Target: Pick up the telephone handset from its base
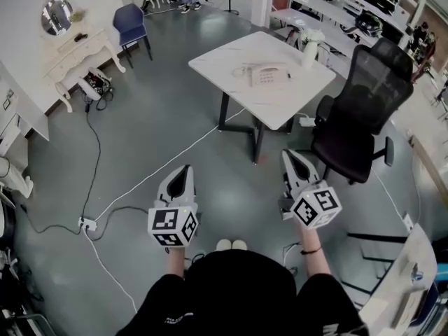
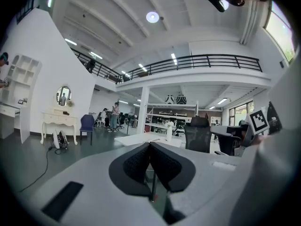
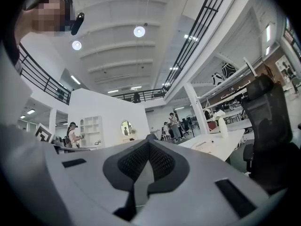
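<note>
- The white surface (image 1: 224,63) stands ahead of me on the grey floor (image 1: 140,138), with a black office chair (image 1: 360,110) just beside its right side.
- My left hand-held gripper (image 1: 185,169) is fully closed. Its pads meet and nothing is between them.
- My right hand-held gripper (image 1: 289,155) is closed in the same way and holds nothing.
- The telephone (image 1: 269,75) lies on the surface. The handset (image 1: 262,68) rests on its base, well apart from both grippers.

Left gripper (image 2: 150,145) jaws together, nothing between. Beyond: white table (image 2: 140,138), black office chair (image 2: 197,136) at its right edge. Far left: blue chair (image 2: 86,124) beside white dressing table (image 2: 59,119).
</note>
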Available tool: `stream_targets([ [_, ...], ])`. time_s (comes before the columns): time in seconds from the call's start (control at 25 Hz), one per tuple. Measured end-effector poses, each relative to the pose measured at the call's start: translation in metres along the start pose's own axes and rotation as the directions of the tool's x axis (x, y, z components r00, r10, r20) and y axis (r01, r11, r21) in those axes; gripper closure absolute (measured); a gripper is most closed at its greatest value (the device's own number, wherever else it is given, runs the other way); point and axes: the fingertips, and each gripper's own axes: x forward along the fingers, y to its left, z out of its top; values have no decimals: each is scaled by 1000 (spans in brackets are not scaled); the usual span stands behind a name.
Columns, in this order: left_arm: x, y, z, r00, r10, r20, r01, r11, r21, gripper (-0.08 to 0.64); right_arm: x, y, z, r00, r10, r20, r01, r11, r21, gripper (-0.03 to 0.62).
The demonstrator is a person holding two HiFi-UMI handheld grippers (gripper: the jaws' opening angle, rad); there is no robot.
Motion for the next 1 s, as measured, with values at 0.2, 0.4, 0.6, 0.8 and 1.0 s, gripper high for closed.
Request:
stream_targets([
  [0.2, 12, -8, -2, 1000, 8, -3, -8, 1000, -3, 560, 1, -12, -1, 1000, 26, -15, -26, 1000, 15, 600],
  [0.4, 24, -23, -9, 1000, 0, -13, 0, 1000, -7, 560, 3, -28, -8, 999, 34, -30, -33, 999, 15, 600],
  [0.6, 33, -21, -17, 999, 28, -31, -29, 999, -21, 560, 13, -43, -9, 999, 32, -26, -31, 999, 24, 600],
  [0.8, 47, -14, -14, 998, 53, -34, -54, 998, -31, 560, 30, -60, -8, 999, 26, -23, -25, 999, 33, 600],
  [1.0, 67, -6, -14, 997, 57, -44, -59, 998, -24, 560, 53, -71, -12, 999, 31, -24, -30, 999, 43, 600],
])
